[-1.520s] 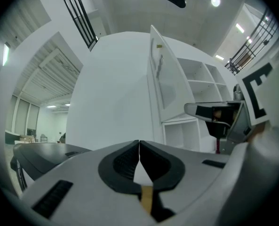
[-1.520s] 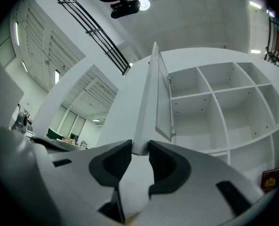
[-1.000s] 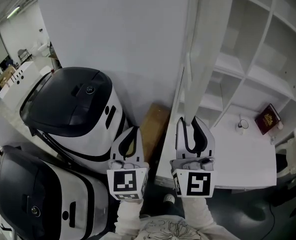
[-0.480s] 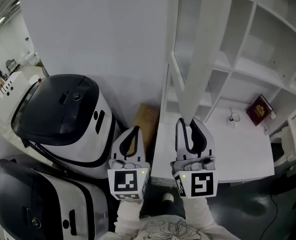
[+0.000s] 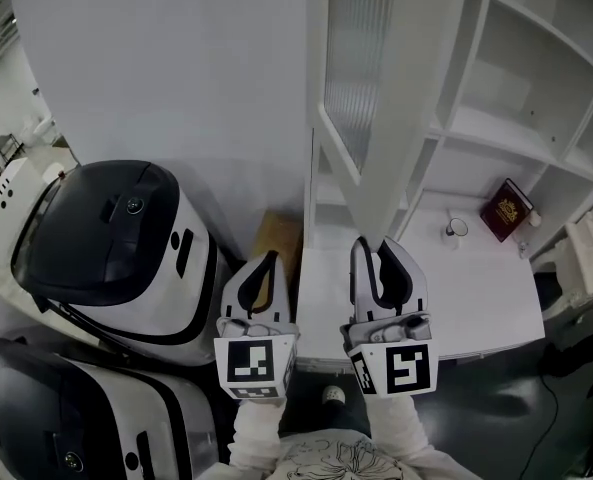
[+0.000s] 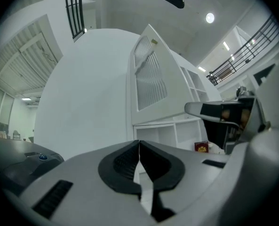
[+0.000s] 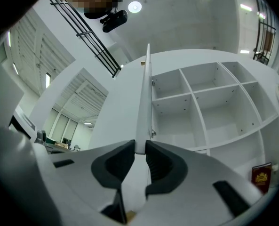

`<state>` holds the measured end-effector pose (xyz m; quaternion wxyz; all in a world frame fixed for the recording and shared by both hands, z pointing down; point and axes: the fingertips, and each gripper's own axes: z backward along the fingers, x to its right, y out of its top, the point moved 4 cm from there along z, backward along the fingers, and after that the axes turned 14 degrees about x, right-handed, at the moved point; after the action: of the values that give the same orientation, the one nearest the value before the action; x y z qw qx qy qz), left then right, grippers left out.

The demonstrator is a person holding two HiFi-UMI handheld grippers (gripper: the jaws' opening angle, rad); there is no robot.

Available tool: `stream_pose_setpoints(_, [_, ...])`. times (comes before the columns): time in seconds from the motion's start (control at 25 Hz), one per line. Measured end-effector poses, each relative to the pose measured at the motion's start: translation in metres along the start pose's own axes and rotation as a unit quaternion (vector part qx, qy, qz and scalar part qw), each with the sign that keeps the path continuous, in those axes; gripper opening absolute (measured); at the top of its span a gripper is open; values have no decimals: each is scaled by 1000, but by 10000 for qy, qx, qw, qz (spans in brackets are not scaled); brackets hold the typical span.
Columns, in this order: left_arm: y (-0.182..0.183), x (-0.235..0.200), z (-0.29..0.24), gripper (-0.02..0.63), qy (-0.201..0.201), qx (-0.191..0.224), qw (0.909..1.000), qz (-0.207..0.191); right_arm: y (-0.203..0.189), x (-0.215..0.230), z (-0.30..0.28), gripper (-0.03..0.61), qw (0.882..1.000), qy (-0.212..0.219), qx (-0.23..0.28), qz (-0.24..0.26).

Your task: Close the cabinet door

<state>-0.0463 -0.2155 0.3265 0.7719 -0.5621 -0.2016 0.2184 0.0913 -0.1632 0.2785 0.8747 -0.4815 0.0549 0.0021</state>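
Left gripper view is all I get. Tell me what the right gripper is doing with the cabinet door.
Observer: The right gripper straddles the lower edge of the cabinet door. Its jaws have just been closing, and the pads look to be against both faces.
Operator: Say how far open the door stands.
Observer: Wide. The right gripper view sees it edge on, sticking out from the cabinet, whose upper cubbies are bare.
Operator: Report anything beside the cabinet.
Observer: In the head view a brown box sits between the cabinet and a black-lidded machine.
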Motion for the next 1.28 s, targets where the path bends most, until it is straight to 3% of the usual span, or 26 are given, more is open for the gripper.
stream_pose_setpoints(0.4, [-3,20,-15,5,-161,44,9998,71,-2,32,6,66,9997,-173,-21,-179])
stream_pose_setpoints(0.92, [-7,44,-38,5,-213,48,9997,93,-7,65,6,69,9992,-23,82,-384])
stream_pose_setpoints(1.28, [-15,68,-64,5,-319,26,9995,84,-17,113,4,80,9983,-102,148,-552])
